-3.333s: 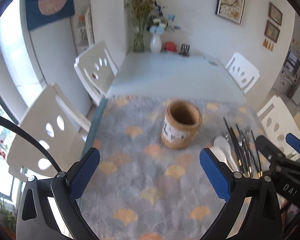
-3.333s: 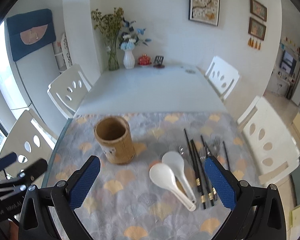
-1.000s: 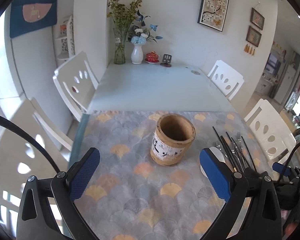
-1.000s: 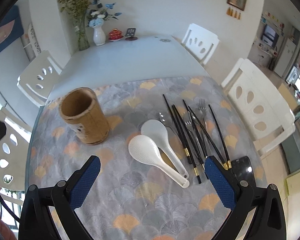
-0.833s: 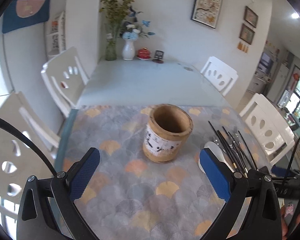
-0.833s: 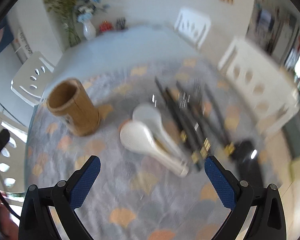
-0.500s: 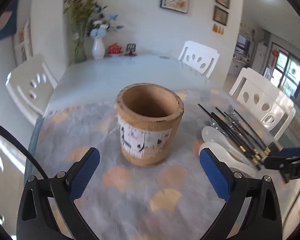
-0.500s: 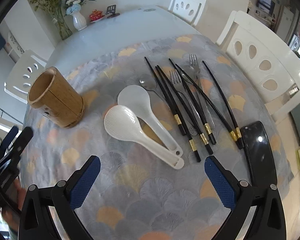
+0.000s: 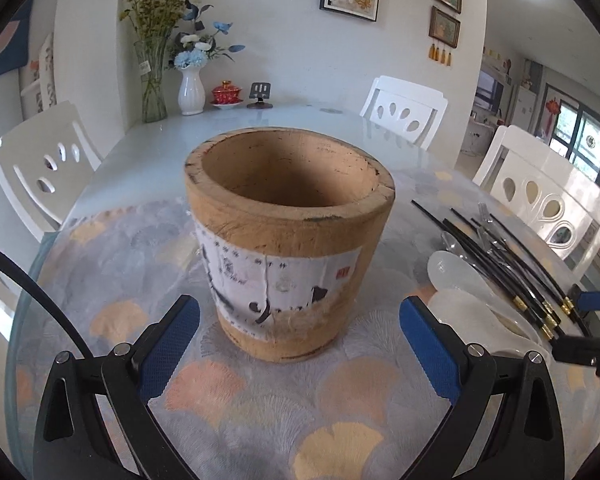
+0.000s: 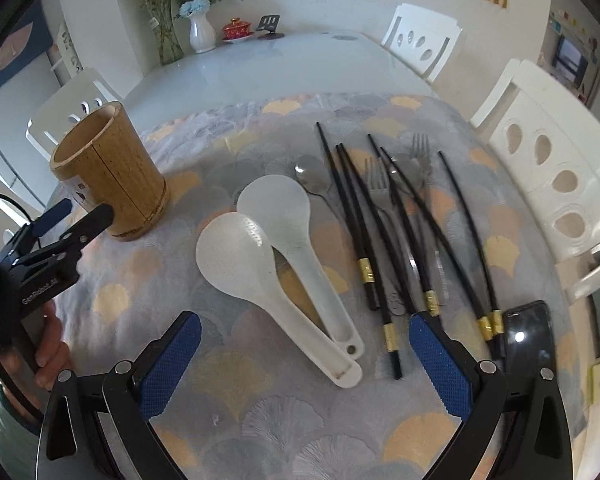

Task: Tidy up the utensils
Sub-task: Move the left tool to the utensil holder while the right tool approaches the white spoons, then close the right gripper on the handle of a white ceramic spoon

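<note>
Glass table [image 10: 260,68] w/ a leaf-print mat [image 10: 260,420], wood cup [image 10: 112,176], spoons, forks, chopsticks, maybe a phone [image 10: 530,340].

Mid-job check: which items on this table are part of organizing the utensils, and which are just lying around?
Job items:
- wooden holder, empty
- two white rice paddles
- black chopsticks
- forks
- metal spoon

Lying about:
- black phone beside the chopstick ends
- flower vases, red lidded cup at the table's far end
- white chairs

Rough wooden holder [image 9: 290,236] (paper label), matt plastic spoons [image 10: 276,256], glossy table [image 10: 260,64]
</note>
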`<state>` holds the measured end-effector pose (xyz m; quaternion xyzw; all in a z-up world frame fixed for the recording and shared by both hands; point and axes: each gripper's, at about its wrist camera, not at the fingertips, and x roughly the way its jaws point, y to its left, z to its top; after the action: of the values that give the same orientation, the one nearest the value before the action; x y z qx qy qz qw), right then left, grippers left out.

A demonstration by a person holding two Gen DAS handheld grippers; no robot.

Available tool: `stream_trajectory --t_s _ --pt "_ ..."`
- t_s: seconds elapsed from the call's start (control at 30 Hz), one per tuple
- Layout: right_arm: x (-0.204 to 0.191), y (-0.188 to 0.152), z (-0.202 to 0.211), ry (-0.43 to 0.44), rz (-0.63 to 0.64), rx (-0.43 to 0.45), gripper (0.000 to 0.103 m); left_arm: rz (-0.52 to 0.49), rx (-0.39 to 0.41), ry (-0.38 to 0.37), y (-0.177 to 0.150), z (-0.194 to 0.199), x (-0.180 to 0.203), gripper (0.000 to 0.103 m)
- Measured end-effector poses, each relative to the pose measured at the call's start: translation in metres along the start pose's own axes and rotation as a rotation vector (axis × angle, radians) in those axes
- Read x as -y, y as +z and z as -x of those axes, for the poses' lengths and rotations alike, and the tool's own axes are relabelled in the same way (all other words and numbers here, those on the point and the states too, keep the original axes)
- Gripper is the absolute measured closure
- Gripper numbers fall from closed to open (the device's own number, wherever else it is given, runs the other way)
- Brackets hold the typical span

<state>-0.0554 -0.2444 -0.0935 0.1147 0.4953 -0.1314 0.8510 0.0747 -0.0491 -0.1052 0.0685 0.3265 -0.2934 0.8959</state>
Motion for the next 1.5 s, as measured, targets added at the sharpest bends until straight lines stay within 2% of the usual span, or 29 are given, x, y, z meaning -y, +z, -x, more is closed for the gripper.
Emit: stream_trajectory --t_s 0.33,0.37,0.43,0.57,0.63,0.67,0.8,0.9,0.97,1.0,1.07,1.13,1.23,1.5 --pt "-0.008 0.007 -0.015 0.035 0.020 -0.012 0.000 -0.001 -0.026 0.051 0.013 -0.025 0.003 0.001" --pt "-0.009 0.008 -0.015 0.036 0.026 -0.011 0.000 -0.001 -0.024 0.054 0.012 -0.026 0.002 0.002" --pt "-0.011 0.010 -0.016 0.033 0.039 -0.006 0.000 -0.007 -0.020 0.075 0.011 -0.026 0.002 0.009" --pt "-0.013 0.011 -0.017 0.035 0.072 -0.006 0.001 0.003 -0.010 0.063 0.010 -0.025 -0.002 0.010" --pt "-0.014 0.011 -0.017 0.046 0.105 -0.024 0.022 0.006 -0.002 0.053 0.009 -0.024 -0.004 0.010" --pt "-0.013 0.012 -0.018 0.044 0.113 -0.039 0.026 0.010 0.001 0.047 0.009 -0.023 -0.005 0.010" --pt "-0.005 0.014 -0.029 0.114 0.127 -0.132 0.033 0.028 0.011 0.033 0.007 -0.021 -0.008 0.010" --pt "-0.006 0.017 -0.031 0.166 0.162 -0.159 0.034 0.025 0.013 0.042 0.008 -0.022 -0.006 0.010" --pt "-0.012 0.018 -0.032 0.161 0.200 -0.160 0.039 0.016 0.012 0.052 0.007 -0.023 -0.003 0.010" --pt "-0.018 0.018 -0.034 0.155 0.227 -0.160 0.045 0.013 0.012 0.055 0.007 -0.023 -0.002 0.010" --pt "-0.027 0.017 -0.039 0.140 0.269 -0.167 0.050 0.017 0.013 0.055 0.007 -0.023 -0.002 0.010" --pt "-0.033 0.015 -0.045 0.112 0.302 -0.178 0.061 0.024 0.014 0.050 0.007 -0.023 -0.004 0.010" --pt "-0.035 0.015 -0.052 0.086 0.326 -0.189 0.062 0.026 0.016 0.049 0.007 -0.022 -0.005 0.010" --pt "-0.041 0.021 -0.073 0.097 0.365 -0.245 0.065 0.022 0.015 0.052 0.006 -0.022 -0.005 0.010"
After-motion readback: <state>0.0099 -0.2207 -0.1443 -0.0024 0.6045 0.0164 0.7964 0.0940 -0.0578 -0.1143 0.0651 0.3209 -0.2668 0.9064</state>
